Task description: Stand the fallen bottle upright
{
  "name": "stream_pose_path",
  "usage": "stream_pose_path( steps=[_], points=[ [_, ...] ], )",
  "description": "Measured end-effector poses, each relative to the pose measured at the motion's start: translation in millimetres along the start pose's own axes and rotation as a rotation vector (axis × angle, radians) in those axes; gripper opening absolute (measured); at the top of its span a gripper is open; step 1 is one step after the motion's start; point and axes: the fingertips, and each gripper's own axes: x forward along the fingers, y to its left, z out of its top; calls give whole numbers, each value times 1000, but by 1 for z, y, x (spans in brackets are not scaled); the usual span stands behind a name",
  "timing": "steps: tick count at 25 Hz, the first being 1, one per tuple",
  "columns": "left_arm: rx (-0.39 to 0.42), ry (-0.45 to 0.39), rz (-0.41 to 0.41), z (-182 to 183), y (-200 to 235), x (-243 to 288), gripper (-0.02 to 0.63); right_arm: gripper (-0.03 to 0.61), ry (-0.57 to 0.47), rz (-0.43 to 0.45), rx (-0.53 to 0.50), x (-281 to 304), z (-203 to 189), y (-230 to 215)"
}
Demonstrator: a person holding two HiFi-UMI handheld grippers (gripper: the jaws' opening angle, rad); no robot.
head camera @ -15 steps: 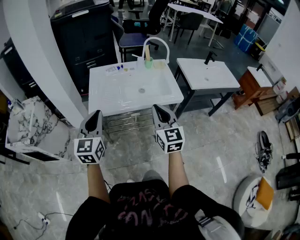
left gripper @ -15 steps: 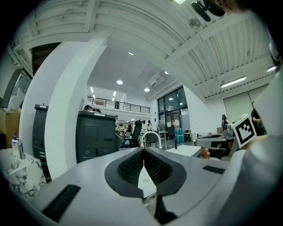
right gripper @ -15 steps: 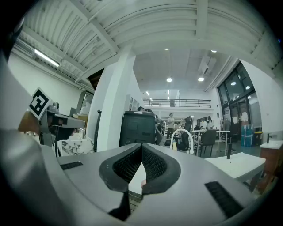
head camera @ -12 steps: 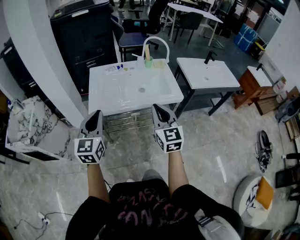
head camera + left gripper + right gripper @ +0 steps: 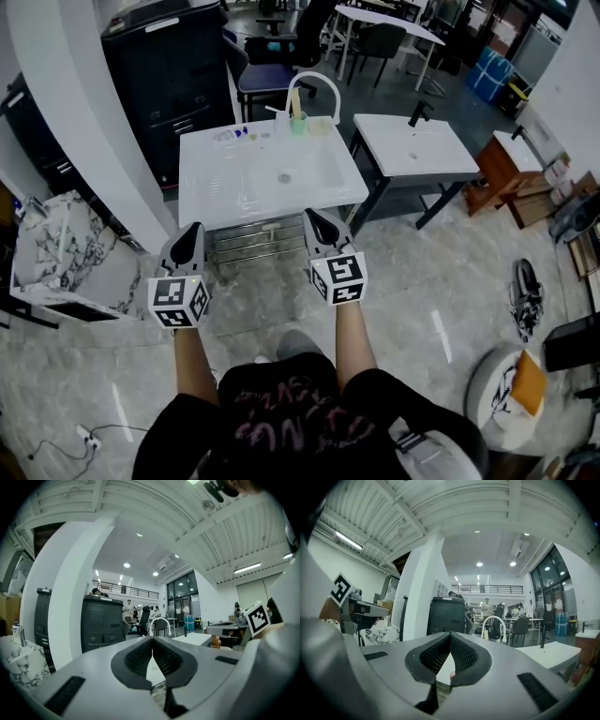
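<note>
A grey marbled floor [image 5: 441, 281] runs through a wide hall. A tall black cabinet [image 5: 173, 70] stands at the back left. Straight ahead is a white washbasin [image 5: 234, 202] on a metal frame, with its bowl sunk in the middle. A second white basin unit [image 5: 412, 150] stands just to its right.

The person holds both tongs level, just short of the washbasin's near edge. The left gripper [image 5: 190, 234] is before the left corner and the right gripper [image 5: 319, 221] is before the right part. On each, the ribbed pads meet at the tips with nothing between them, so both are closed and empty.

A white arched tap [image 5: 315, 86] rises from the back rim. Under its arch stands a small green cup [image 5: 298, 125] with a thin pale stick upright in it.

The bottle [image 5: 225, 137] lies on its side on the back ledge, left of the cup. It is small and pale, with blue bits beside it, too small to make out further. It is well apart from both grippers, across the whole bowl from them.
</note>
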Motion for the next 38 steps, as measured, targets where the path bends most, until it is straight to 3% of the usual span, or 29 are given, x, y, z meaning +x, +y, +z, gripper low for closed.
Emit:
stream_pose_path(
  steps=[9,20,38],
  points=[
    [-11,12,-19,-11,8,15,17,14,14,-9,-7,13,-10,-3],
    [-12,60,-28,-29,29,75,17,14,1,-15,27,72,-22,-33],
    [-30,215,23,-76,70,295,17,14,98,54,96,259,-88,-162]
  ],
)
